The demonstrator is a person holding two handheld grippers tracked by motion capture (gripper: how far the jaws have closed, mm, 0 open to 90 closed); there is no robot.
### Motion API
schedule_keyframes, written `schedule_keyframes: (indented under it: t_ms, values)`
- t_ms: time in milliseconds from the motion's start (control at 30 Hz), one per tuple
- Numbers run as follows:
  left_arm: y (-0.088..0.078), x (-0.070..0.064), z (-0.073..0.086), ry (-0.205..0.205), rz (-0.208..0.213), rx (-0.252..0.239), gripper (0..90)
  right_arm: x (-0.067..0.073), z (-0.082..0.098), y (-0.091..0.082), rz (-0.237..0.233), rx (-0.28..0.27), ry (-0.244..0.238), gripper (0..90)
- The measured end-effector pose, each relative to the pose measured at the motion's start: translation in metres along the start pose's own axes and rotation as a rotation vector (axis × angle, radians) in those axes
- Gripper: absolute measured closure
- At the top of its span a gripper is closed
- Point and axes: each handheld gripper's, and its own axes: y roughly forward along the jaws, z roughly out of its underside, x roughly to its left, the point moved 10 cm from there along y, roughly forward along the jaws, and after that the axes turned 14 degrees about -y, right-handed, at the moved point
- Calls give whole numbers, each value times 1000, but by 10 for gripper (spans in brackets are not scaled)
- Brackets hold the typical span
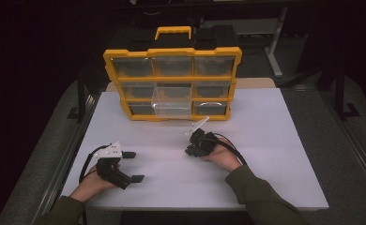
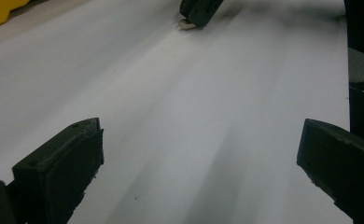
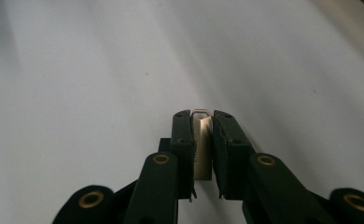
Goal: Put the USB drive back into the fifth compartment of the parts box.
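gripping with my right gripper (image 3: pixel 202 122), i'm pinching a small pale piece with a thin wire loop on its tip (image 3: pixel 201 140) — its jaws are closed tight on it, one pad on each flat side, and the loop is just poking out past the fingertips. it looks like a little clip, though i can't tell for sure. to do this well, i judge i should be keeping the squeeze steady and the piece straight between the pads, lifting it off the white table (image 1: pixel 275 154) before carrying it ahead toward the yellow organizer (image 1: pixel 171 84), where a clear drawer (image 1: pixel 171 101) is standing pulled out just beyond the gripper's nose.

my right hand (image 1: pixel 223 159) is resting low on the table, gripper pointing forward and down. my left gripper (image 2: pixel 199 168) is lying off to the side, well apart — its jaws are standing wide open over bare table, holding nothing, left hand (image 1: pixel 94 183) cradling it from below.
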Motion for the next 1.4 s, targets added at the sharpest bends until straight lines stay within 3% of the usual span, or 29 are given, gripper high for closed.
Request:
schedule_keyframes:
  t_ms: [500, 1400]
  values:
    - [0, 0, 0, -1, 0, 1, 0, -6, 1, -21, -16, -22, 17, 779]
    - [0, 2, 1, -4, -3, 4, 0, -16, -5, -60, 7, -57, 13, 779]
